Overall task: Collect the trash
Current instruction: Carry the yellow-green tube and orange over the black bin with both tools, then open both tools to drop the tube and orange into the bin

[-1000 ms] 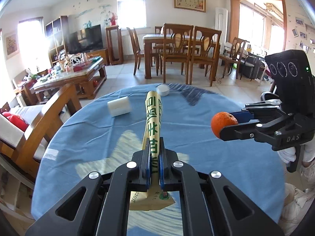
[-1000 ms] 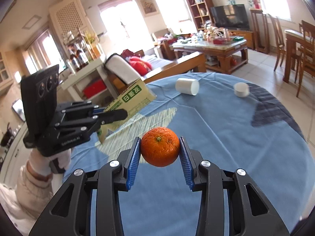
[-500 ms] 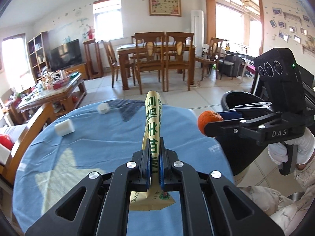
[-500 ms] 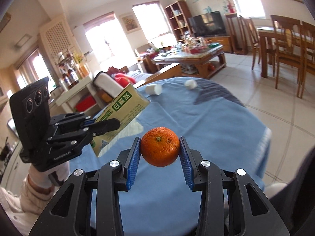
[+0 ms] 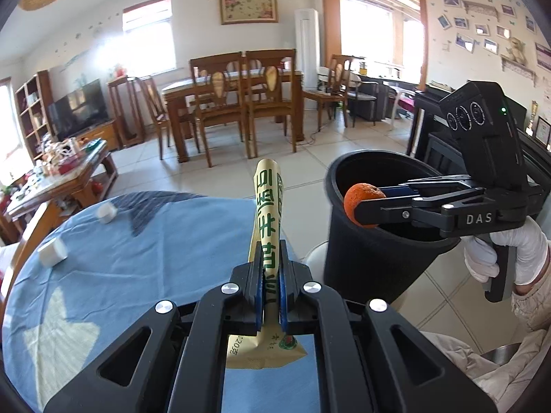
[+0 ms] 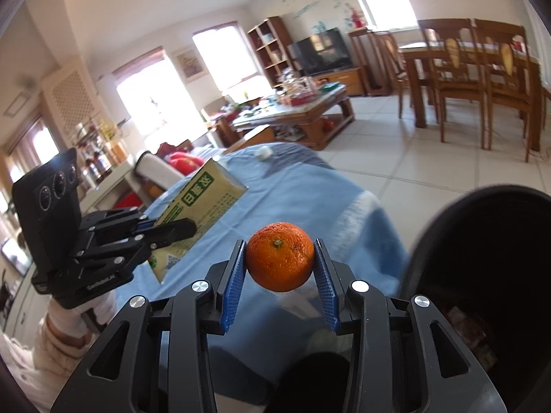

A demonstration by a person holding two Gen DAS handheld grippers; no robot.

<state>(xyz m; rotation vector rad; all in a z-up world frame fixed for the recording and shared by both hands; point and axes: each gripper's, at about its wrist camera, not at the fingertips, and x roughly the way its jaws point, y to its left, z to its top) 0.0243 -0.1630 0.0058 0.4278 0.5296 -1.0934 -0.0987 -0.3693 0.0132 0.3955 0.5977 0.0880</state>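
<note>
My left gripper (image 5: 269, 268) is shut on a flattened tan carton with green print (image 5: 268, 213), held above the edge of the blue-clothed table (image 5: 155, 247). It also shows in the right wrist view (image 6: 196, 213). My right gripper (image 6: 279, 265) is shut on an orange (image 6: 279, 256), which the left wrist view shows over the open mouth of the black bin (image 5: 361, 258). The orange (image 5: 363, 198) sits just inside the bin's near rim. In the right wrist view the bin (image 6: 482, 258) is at the right.
Two white cylinders (image 5: 52, 251) (image 5: 106, 212) lie on the far left of the table. A wooden dining table with chairs (image 5: 234, 110) and a cluttered coffee table (image 5: 62, 172) stand beyond on the tiled floor.
Both grippers swung right, away from the table. The black bin came into view and the orange moved over its mouth. Both grips are unchanged.
</note>
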